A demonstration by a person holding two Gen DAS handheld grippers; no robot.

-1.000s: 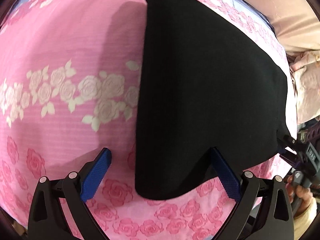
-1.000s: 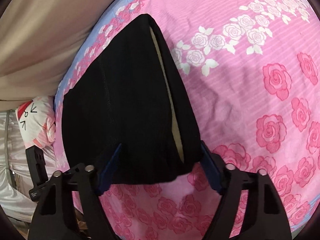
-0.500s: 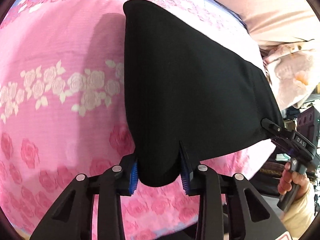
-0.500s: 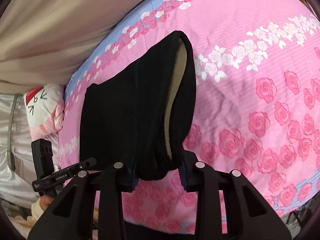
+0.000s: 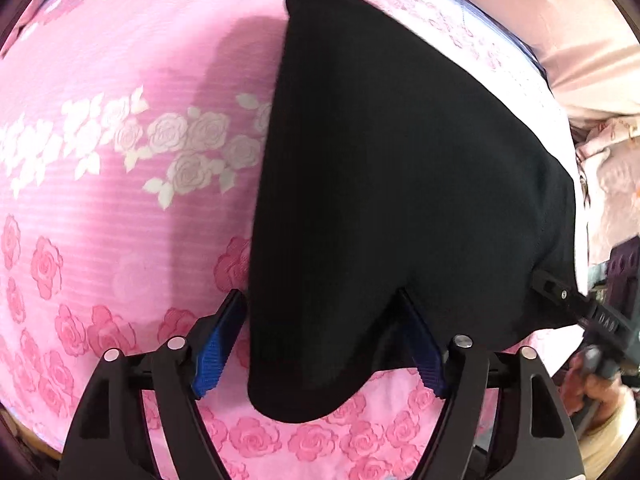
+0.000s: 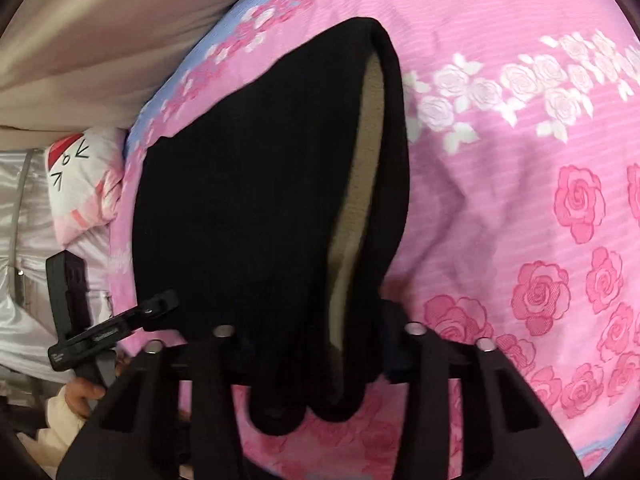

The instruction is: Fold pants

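Note:
The black pants [image 5: 392, 184] lie folded on the pink rose bedspread [image 5: 120, 184]. In the right wrist view the pants [image 6: 256, 200] show a beige lining [image 6: 360, 184] at their open edge. My left gripper [image 5: 320, 344] is open, its blue-padded fingers [image 5: 216, 344] spread on both sides of the near corner of the pants. My right gripper [image 6: 316, 344] is also spread around the near end of the pants; its pads are mostly hidden by the cloth. Each gripper shows in the other's view, the right one [image 5: 576, 304] and the left one [image 6: 120, 324], at the far corner.
A beige wall or headboard [image 6: 100, 32] runs along the far side of the bed. A pillow with a cat face [image 6: 80, 184] lies at the bed's end. The bedspread [image 6: 520, 200] stretches wide beside the pants.
Half a second ago both grippers were shut on the pants and held the near edge. Now both have opened and the cloth lies loose between the fingers.

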